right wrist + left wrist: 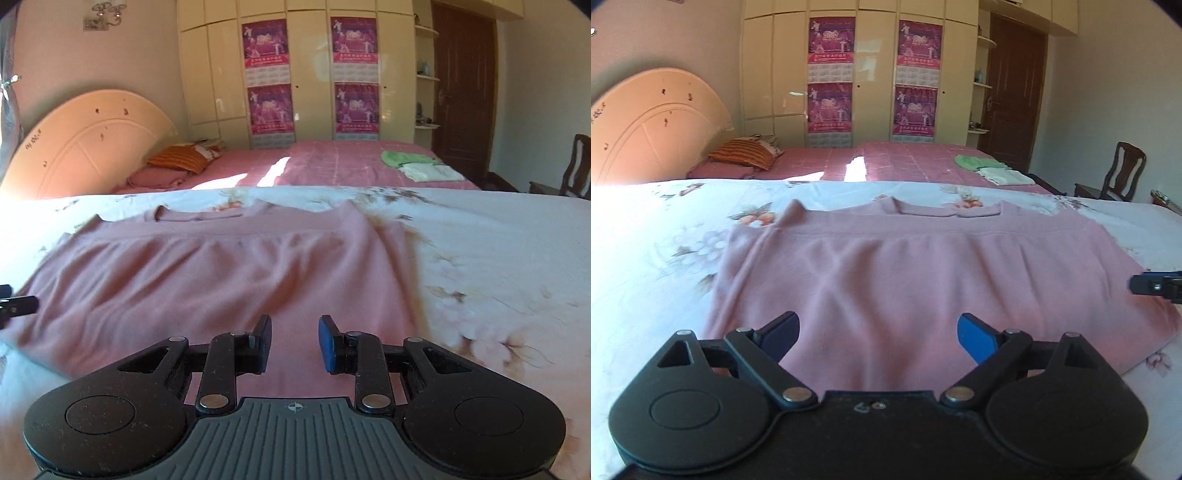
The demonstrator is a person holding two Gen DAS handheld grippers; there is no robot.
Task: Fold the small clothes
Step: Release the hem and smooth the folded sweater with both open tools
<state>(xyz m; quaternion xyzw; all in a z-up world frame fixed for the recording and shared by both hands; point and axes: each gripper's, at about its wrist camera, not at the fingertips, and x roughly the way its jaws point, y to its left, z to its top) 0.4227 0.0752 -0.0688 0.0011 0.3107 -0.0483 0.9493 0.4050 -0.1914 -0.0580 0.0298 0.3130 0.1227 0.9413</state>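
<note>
A pink top (905,266) lies flat on the floral sheet (646,258), neckline at the far side and hem toward me. My left gripper (877,319) hovers over the near hem with its jaws wide apart and nothing between them. In the right wrist view the same pink top (221,273) fills the left and middle. My right gripper (295,321) sits over its near right part, jaws narrowly parted with only cloth showing below the gap. Each gripper's tip shows at the edge of the other's view: the right gripper (1156,286) and the left gripper (18,306).
Beyond the floral sheet (498,258) stands a pink-covered bed (905,162) with a striped pillow (746,155), a green cloth (975,162) and folded white cloth (1001,175). A curved headboard (653,122) leans at the left, a wardrobe (871,74) stands behind, a wooden chair (1119,173) at the right.
</note>
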